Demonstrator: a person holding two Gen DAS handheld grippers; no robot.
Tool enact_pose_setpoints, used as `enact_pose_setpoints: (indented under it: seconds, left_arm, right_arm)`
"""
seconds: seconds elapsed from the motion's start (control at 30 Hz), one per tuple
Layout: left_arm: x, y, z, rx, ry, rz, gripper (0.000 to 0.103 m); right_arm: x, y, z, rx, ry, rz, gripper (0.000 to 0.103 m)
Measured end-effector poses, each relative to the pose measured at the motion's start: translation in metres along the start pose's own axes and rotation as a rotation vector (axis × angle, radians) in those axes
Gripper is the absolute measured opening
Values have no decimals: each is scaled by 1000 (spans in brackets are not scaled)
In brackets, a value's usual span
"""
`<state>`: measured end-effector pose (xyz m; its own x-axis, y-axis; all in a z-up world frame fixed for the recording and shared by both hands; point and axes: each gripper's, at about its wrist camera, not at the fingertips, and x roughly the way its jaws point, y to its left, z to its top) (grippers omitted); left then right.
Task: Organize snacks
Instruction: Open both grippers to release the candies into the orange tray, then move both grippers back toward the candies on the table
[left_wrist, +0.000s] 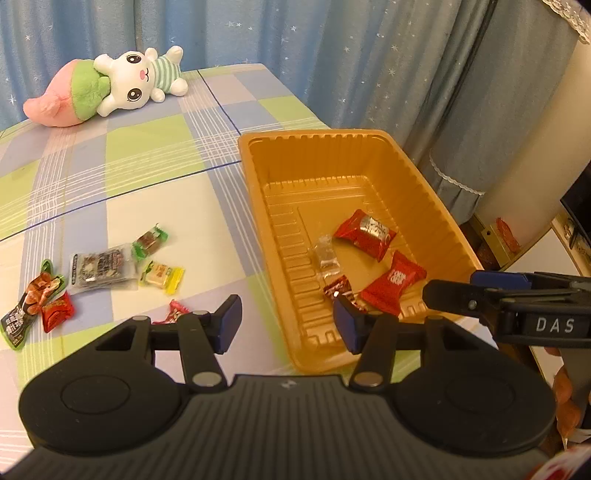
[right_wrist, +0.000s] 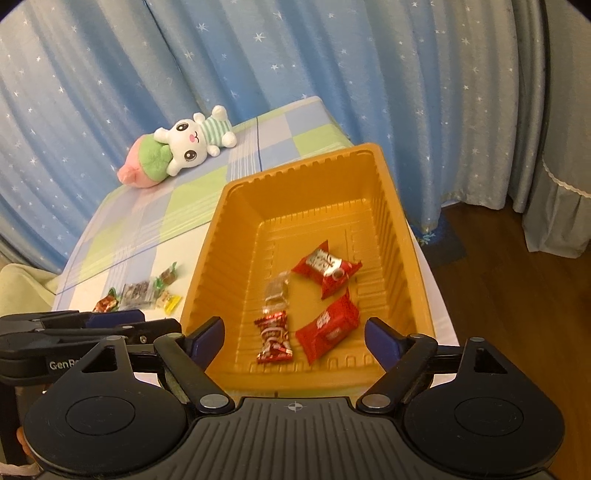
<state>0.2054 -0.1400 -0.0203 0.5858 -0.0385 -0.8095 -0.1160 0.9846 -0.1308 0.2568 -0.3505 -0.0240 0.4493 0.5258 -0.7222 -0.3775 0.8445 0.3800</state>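
Across the left wrist view, an orange tray is seen at right on the checked surface, with four snacks inside. Loose snacks are scattered at near left. The left hand-held gripper is spread wide and empty, above the tray's near left rim. A thin wrapper could be missed or pushed away if the fingers close too high.

From the right wrist view, the right hand-held gripper is likewise spread and empty over the tray's near end, nothing touched.
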Motion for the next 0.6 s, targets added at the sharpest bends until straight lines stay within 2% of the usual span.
enact_pose_setpoints:
  seconds: [0.27,0.6]
  left_arm:
    - [-15,19,-15,23,19,-12,52]
    - [-36,68,-32,13,26,-14,52]
  right_arm:
    - [-8,23,-21,15,7,-30,83]
    - [0,71,-38,15,32,-36,83]
